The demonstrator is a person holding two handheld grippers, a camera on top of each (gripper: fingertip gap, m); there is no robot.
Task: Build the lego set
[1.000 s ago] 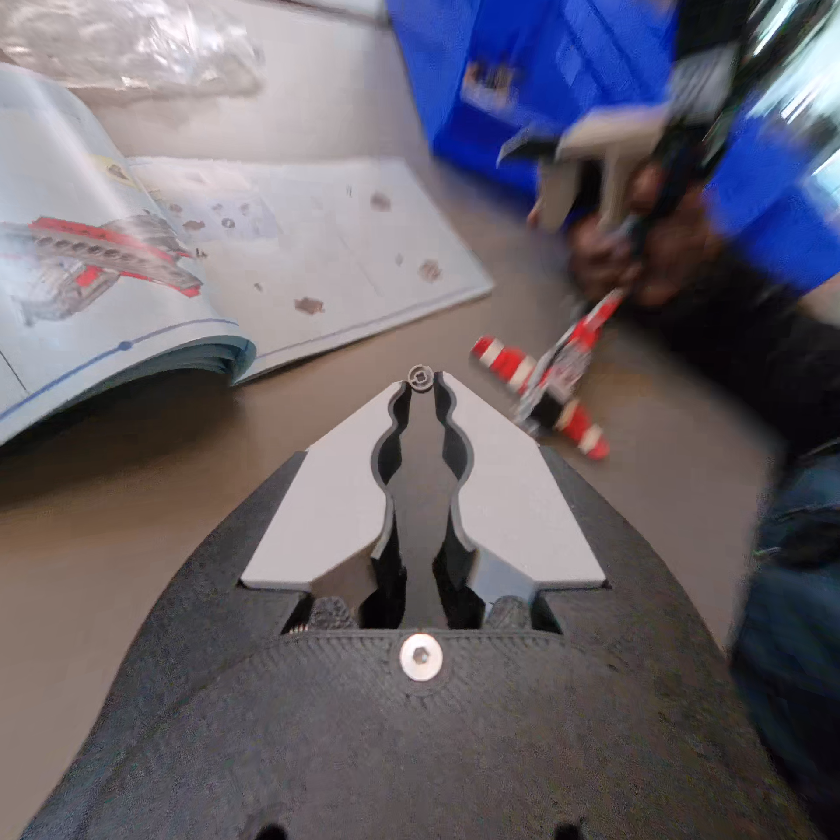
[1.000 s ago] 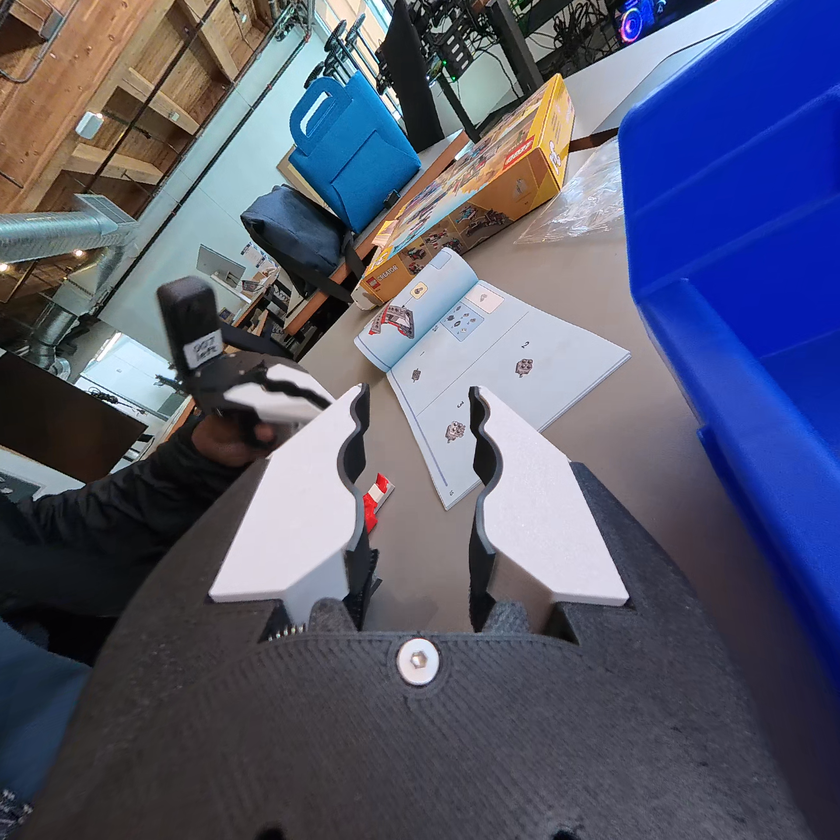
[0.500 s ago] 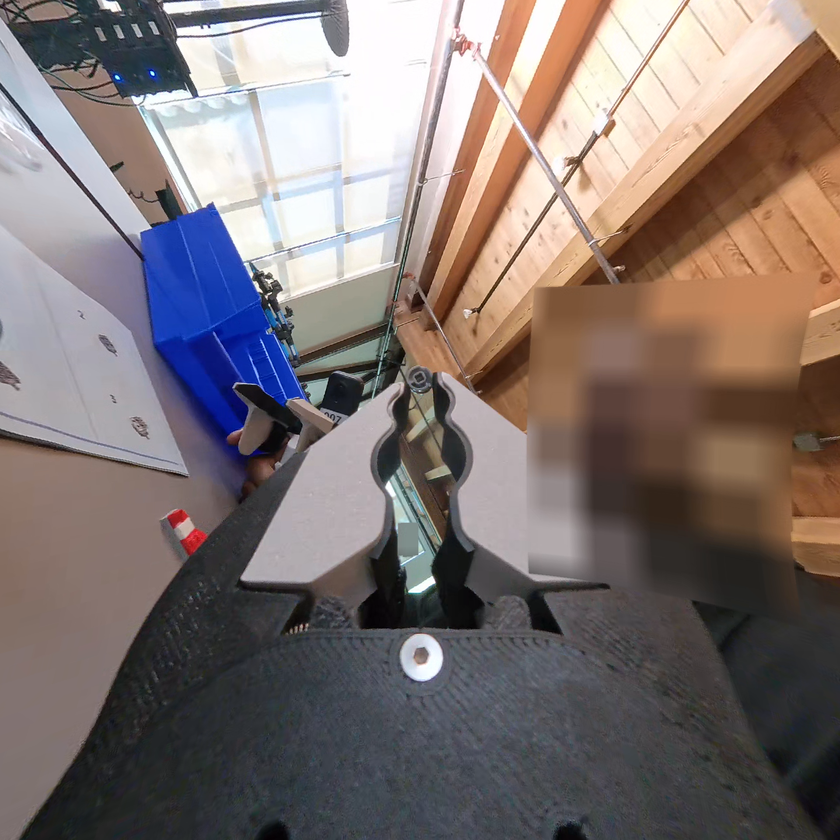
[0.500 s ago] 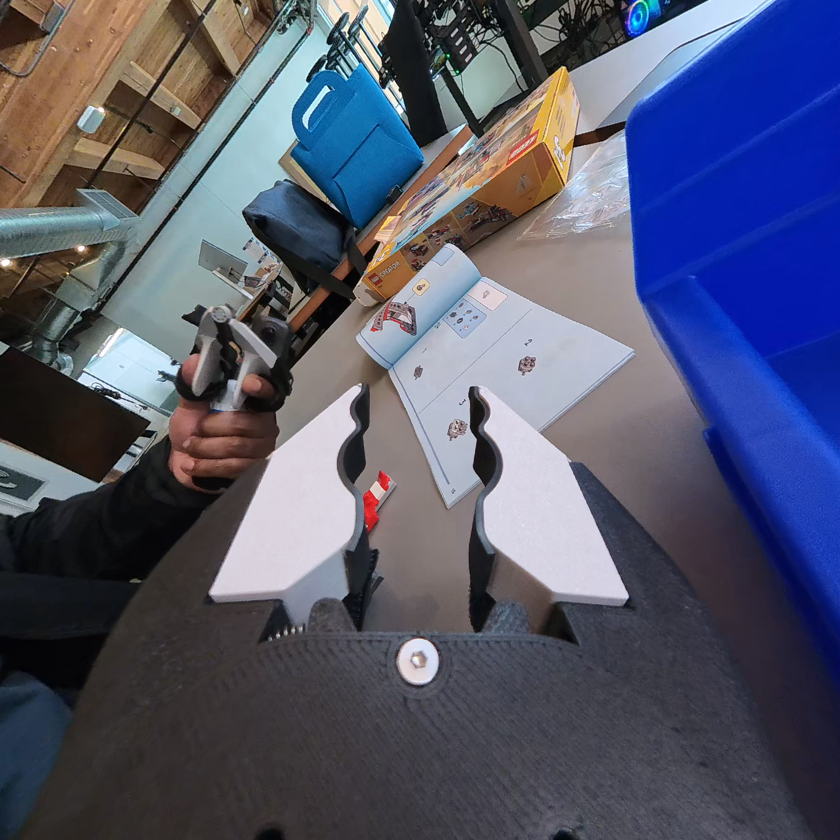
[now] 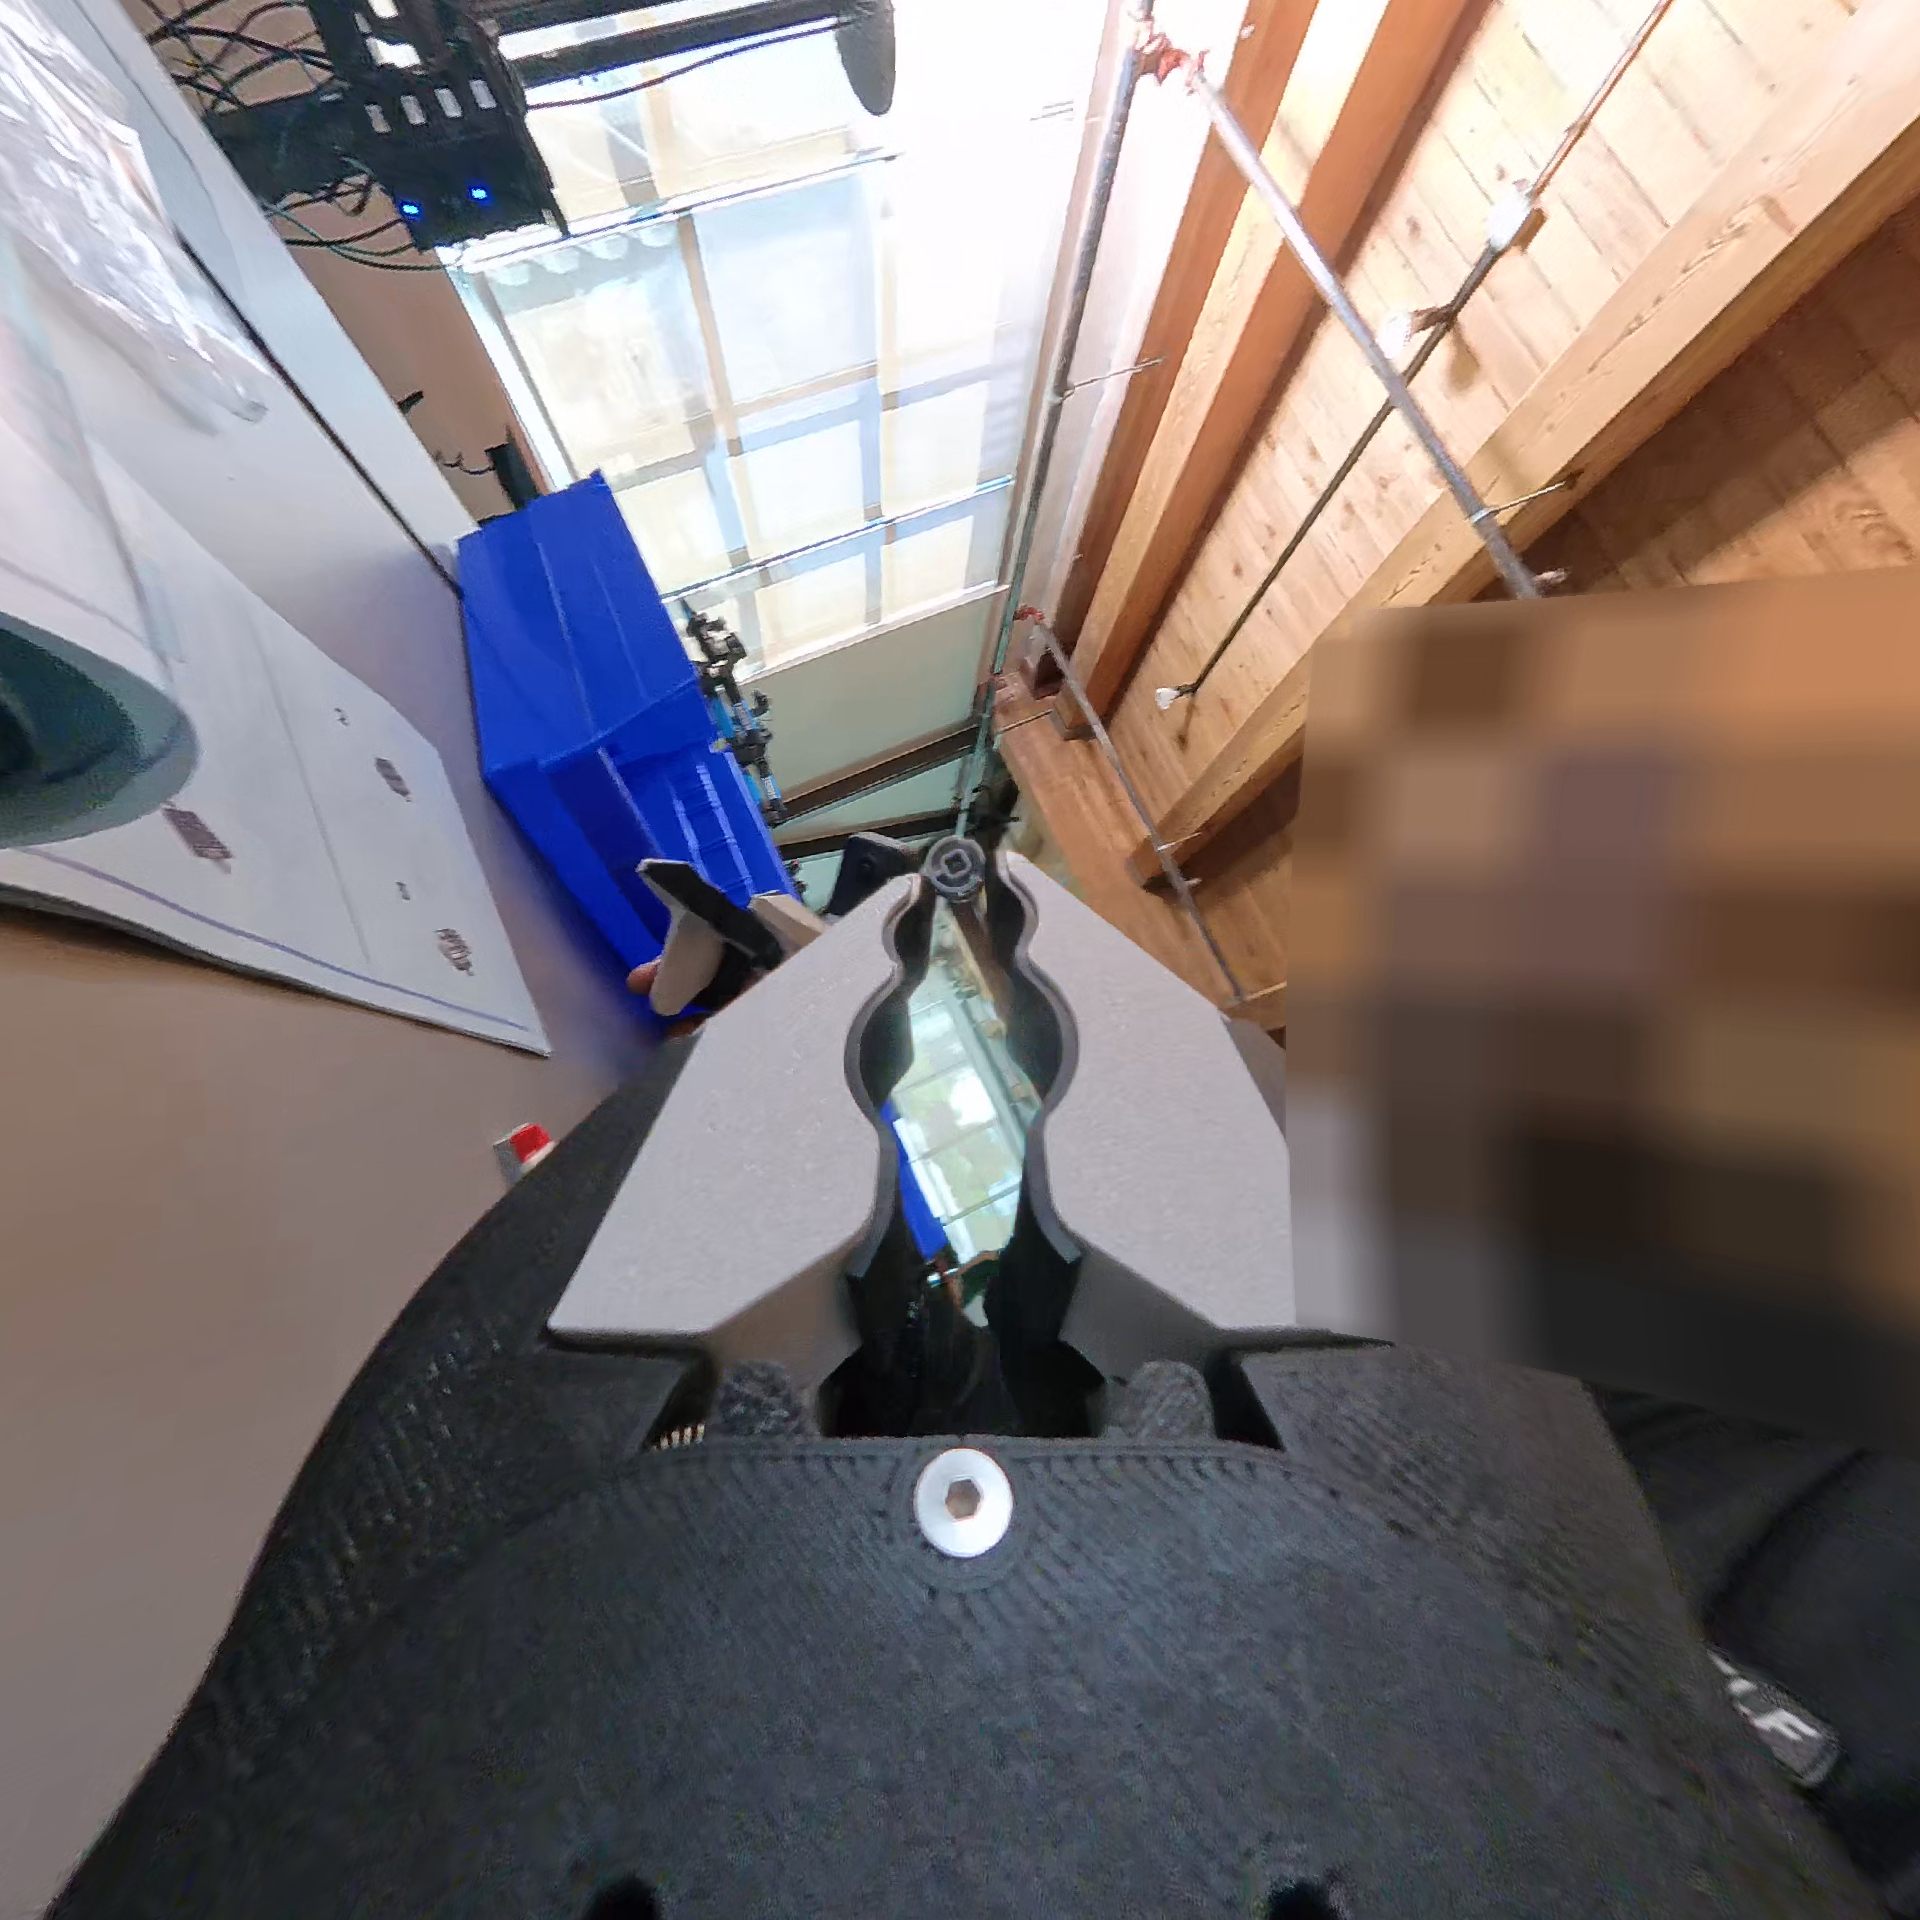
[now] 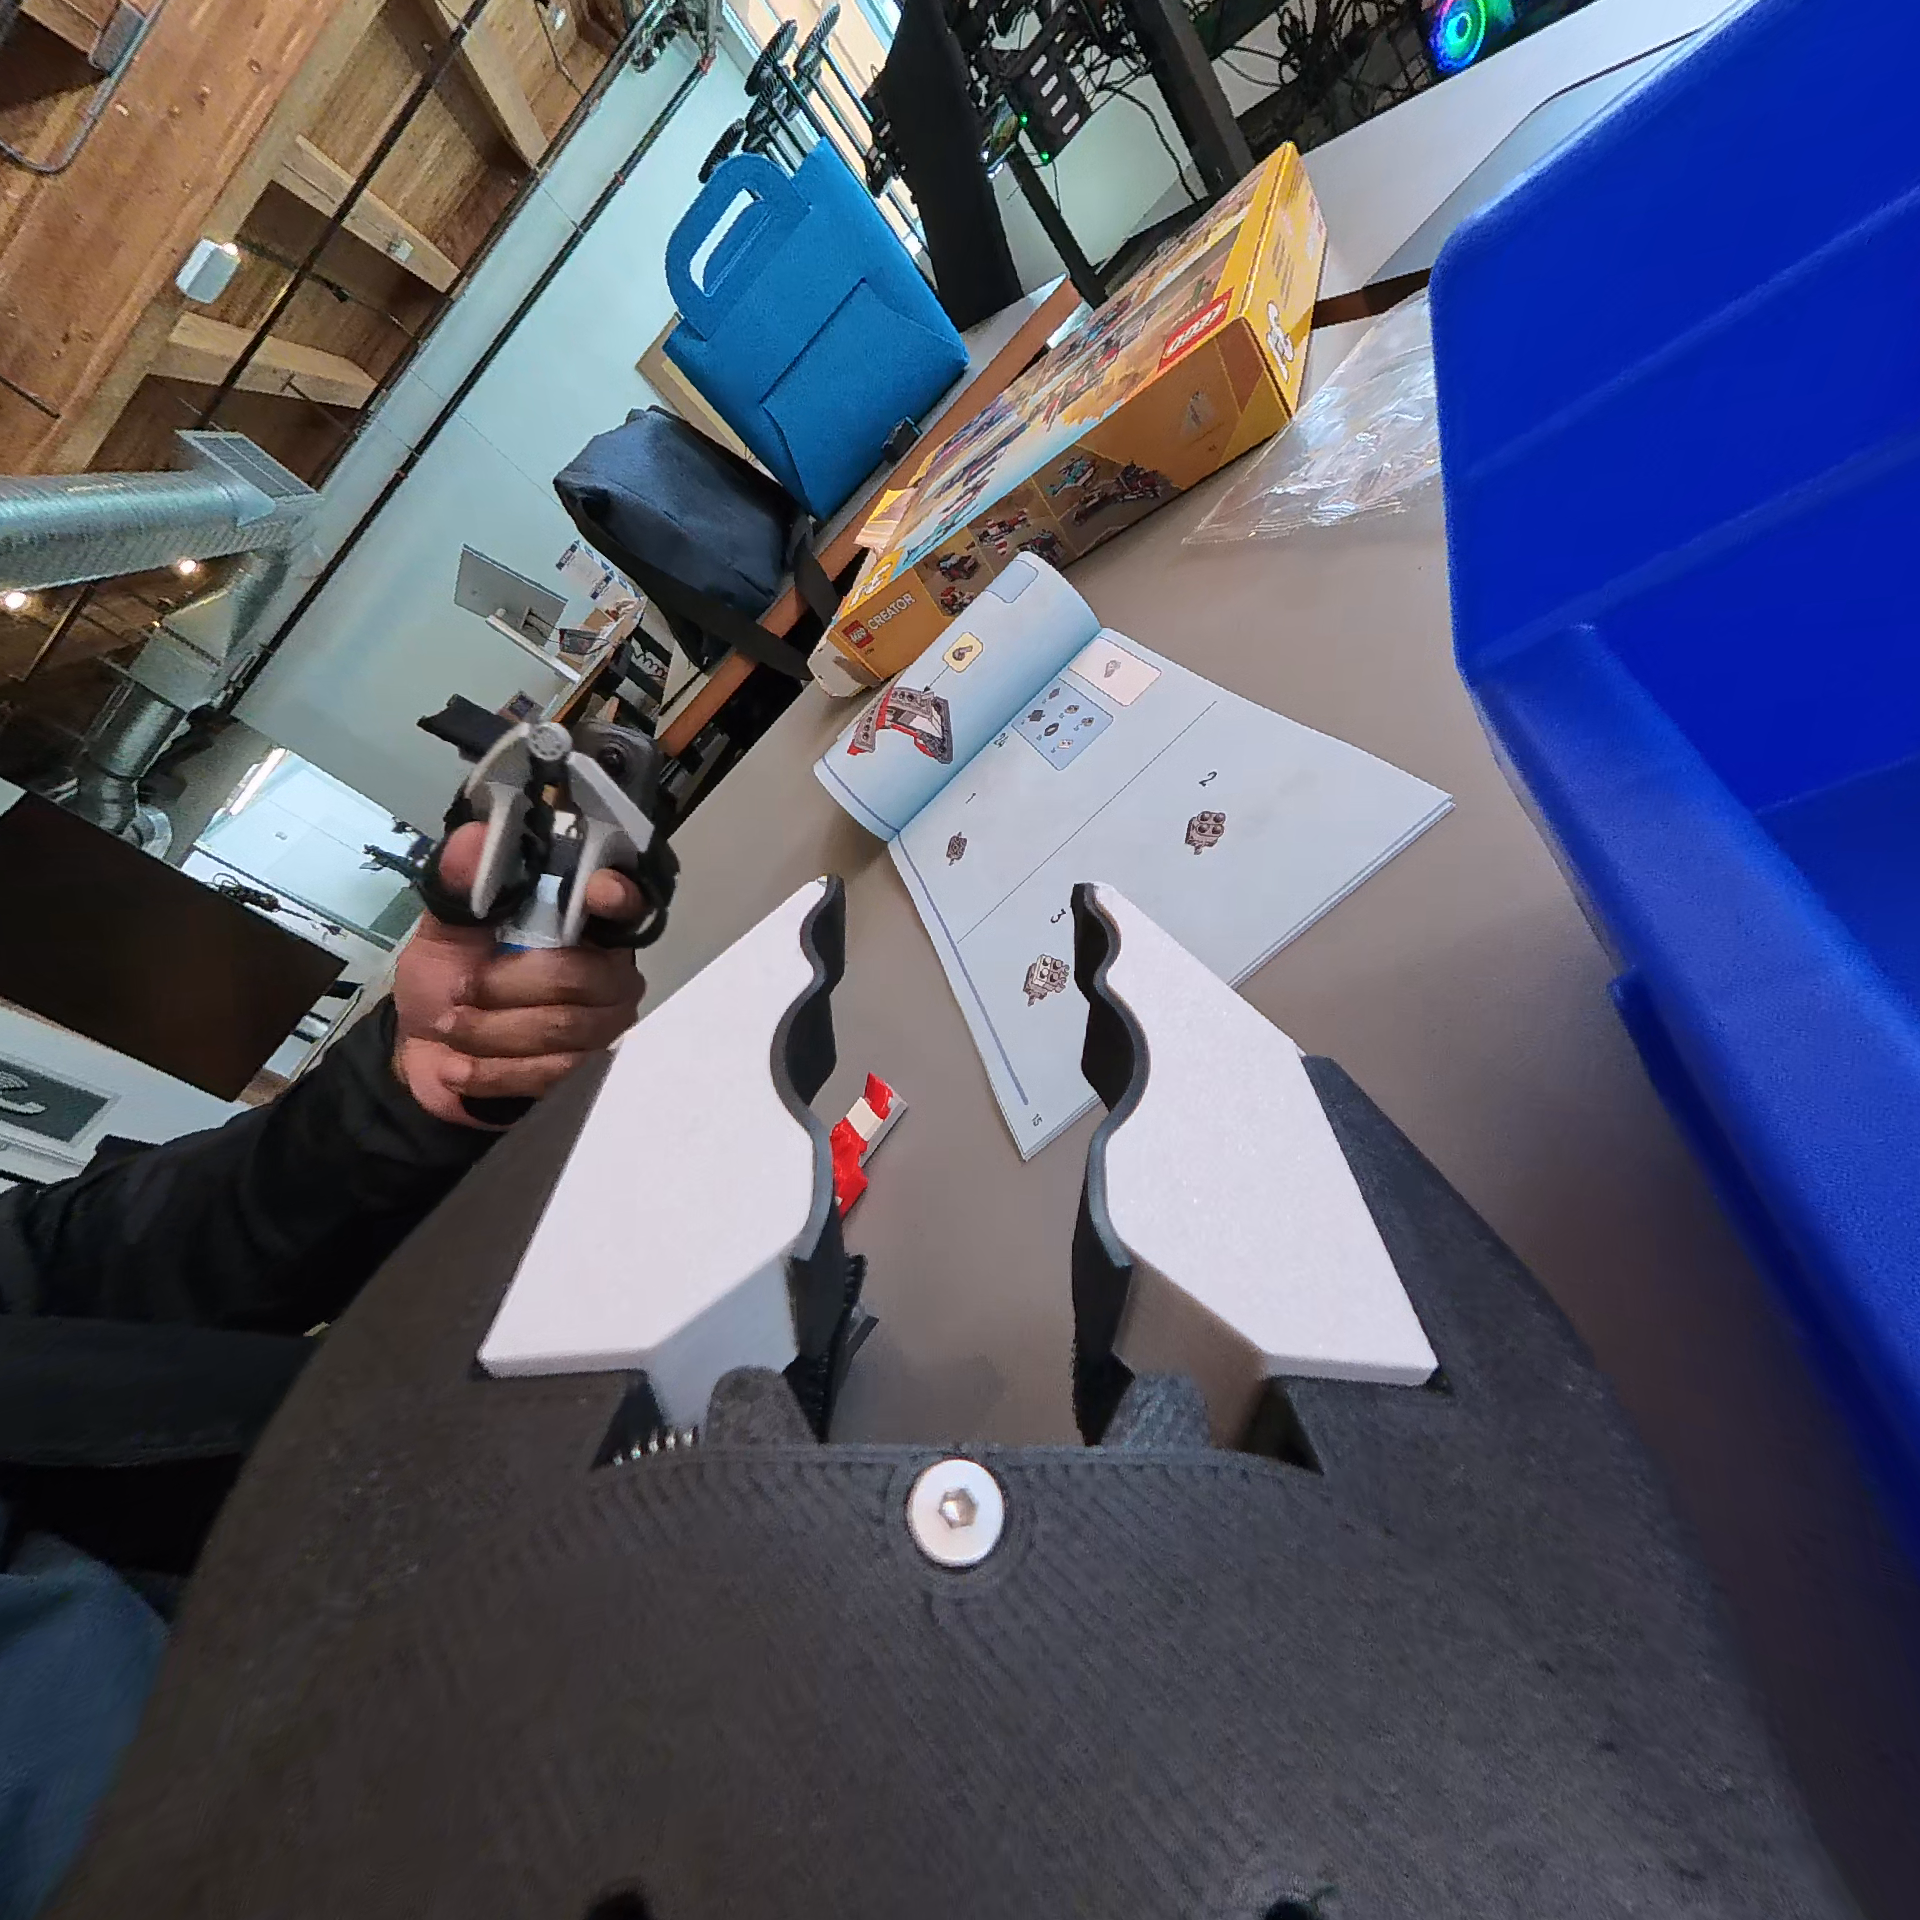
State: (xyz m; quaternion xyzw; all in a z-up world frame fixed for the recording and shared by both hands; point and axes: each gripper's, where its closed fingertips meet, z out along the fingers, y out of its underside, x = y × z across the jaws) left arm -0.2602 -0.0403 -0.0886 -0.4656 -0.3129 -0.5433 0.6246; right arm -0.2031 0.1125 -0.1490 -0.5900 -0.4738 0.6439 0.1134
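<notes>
My left gripper [image 5: 958,891] is raised off the table and tilted up toward the ceiling. It is shut on a small dark round lego piece [image 5: 954,864] at its tips. It also shows in the right wrist view [image 6: 540,764], held in a hand, with the round piece [image 6: 548,744] on top. My right gripper [image 6: 956,896] is open and empty, low over the table. A red and white lego model [image 6: 864,1130] lies on the table just behind its left finger, partly hidden. The model's tip shows in the left wrist view [image 5: 525,1143].
An open instruction booklet [image 6: 1143,821] lies beyond the right gripper. A large blue bin [image 6: 1714,520] stands close on the right. A yellow set box [image 6: 1101,436] and a clear plastic bag [image 6: 1340,436] lie farther back. A blue bag [image 6: 810,322] stands past the table's edge.
My left gripper has swung up from facing the table to pointing at the ceiling, still holding the round piece. The right gripper has stayed open and almost still.
</notes>
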